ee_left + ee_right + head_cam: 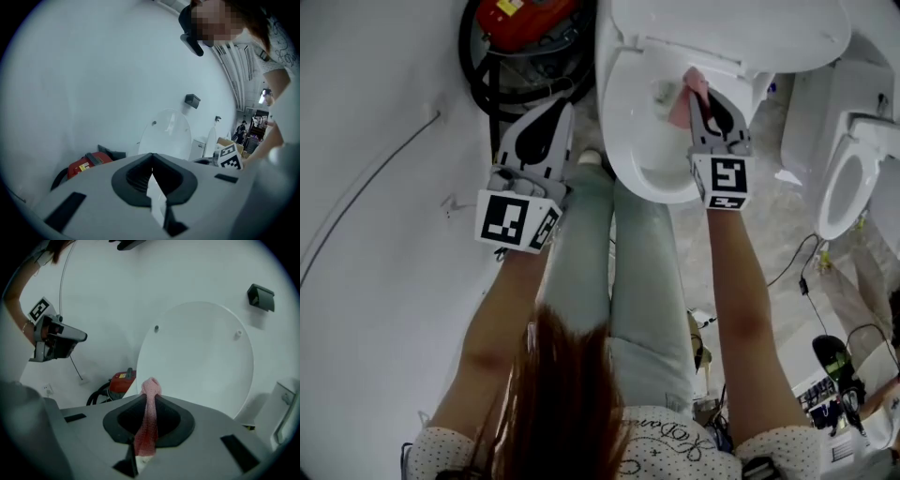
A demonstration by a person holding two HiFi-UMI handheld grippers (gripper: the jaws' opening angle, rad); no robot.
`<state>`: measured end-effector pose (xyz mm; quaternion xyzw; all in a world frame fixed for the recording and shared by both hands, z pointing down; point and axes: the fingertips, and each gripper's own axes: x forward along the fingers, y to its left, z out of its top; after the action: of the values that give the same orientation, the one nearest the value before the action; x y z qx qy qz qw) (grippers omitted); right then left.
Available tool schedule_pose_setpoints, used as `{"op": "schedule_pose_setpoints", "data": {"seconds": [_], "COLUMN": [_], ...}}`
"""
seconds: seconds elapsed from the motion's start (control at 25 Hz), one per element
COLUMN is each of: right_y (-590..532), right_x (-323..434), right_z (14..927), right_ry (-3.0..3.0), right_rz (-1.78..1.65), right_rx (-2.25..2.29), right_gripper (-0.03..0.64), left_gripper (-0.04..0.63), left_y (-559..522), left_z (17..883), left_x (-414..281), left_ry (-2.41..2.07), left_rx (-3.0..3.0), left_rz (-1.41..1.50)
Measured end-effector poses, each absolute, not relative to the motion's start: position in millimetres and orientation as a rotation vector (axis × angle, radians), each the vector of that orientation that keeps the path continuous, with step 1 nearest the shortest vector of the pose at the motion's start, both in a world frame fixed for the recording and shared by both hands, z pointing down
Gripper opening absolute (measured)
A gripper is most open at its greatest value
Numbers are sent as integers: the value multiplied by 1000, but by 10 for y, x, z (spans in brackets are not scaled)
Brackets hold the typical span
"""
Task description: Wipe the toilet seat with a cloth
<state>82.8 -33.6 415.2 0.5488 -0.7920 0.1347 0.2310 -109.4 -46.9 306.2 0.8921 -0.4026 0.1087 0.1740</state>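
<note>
A white toilet stands at the top of the head view, its seat [622, 122] down around the bowl and its lid [201, 357] raised against the wall. My right gripper [698, 94] hangs over the right side of the bowl, shut on a pink cloth [684, 94]. The cloth [149, 423] runs up between the jaws and bunches above their tips. I cannot tell whether it touches the seat. My left gripper [563, 108] is left of the toilet, over the floor, shut with nothing in it [152, 157].
A red vacuum cleaner [525, 23] with a black hose sits by the wall left of the toilet. A second toilet [848, 178] stands at the right, with cables on the floor near it. The person's legs [619, 262] stand right in front of the bowl.
</note>
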Motion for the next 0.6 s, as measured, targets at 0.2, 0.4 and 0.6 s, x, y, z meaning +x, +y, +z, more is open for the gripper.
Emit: {"op": "schedule_pose_setpoints", "data": {"seconds": [0.2,0.4,0.6], "right_y": [-162,52,208], "right_x": [975,1068,1083], "right_z": [3177,2275,1428], "right_ry": [-2212,-2249,-2288], "right_rz": [291,232,148], "right_rx": [1622,1700,1792], "right_gripper": [54,52,52], "left_gripper": [5,5,5], "left_y": [-482,-431,-498], "left_z": [2455,1888,1131], "left_x": [-1008,-1000,-1039], "left_ry": [-1112,-1097,-1117], "left_rx": [2603,2614,2677], "left_rz": [285,342,241]}}
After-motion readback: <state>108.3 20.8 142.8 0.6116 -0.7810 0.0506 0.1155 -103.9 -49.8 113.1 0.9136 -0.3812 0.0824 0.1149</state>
